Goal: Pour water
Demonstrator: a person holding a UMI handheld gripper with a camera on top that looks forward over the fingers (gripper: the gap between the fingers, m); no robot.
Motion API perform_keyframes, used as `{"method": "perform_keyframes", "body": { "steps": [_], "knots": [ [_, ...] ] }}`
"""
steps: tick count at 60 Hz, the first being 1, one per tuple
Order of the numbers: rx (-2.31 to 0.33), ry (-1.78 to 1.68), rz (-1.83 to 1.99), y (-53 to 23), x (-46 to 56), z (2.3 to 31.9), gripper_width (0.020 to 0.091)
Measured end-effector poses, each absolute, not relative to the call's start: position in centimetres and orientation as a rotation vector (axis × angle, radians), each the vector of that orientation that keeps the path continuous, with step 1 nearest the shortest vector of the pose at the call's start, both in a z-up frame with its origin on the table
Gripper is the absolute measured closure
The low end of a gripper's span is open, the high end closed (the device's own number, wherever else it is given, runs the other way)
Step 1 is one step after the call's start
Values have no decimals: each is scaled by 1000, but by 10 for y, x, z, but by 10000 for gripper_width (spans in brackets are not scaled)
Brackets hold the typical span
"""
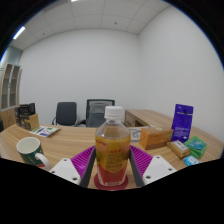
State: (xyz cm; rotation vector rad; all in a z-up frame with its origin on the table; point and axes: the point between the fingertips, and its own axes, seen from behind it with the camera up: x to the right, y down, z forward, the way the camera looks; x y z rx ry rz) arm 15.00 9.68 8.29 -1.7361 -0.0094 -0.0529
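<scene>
White office walls and chairs stood behind the desk (70, 135). The hand-held gripper (112, 165) clasped a still-capped bottle (112, 148) upright between its pads; the mug (31, 151) waited beside, so pouring seemed not yet begun.

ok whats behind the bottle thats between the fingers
Behind the bottle, which stands between the gripper fingers, two office chairs stand at the far side of the table. An orange box sits just beside it. Whatever is directly behind the bottle is covered.

The gripper (112, 168) is held level, w/ both fingers (purple pads (82, 158) inward) pressed on the bottle (113, 148) approx. at mid-height.
</scene>
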Motion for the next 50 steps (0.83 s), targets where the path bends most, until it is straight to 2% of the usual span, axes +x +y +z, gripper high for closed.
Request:
{"method": "perform_keyframes", "body": {
  "steps": [5,6,9,18,29,39,50],
  "knots": [
    [-1808,27,-44,84,158,74,252],
    [-1807,34,-46,81,160,76,244],
    [-1796,40,-54,70,163,84,274],
    [-1768,43,-48,11,159,114,274],
    [-1721,45,43,-100,128,151,265],
    [-1712,36,135,-192,89,148,267],
    [-1722,-39,232,-259,41,136,265]
  ]
}}
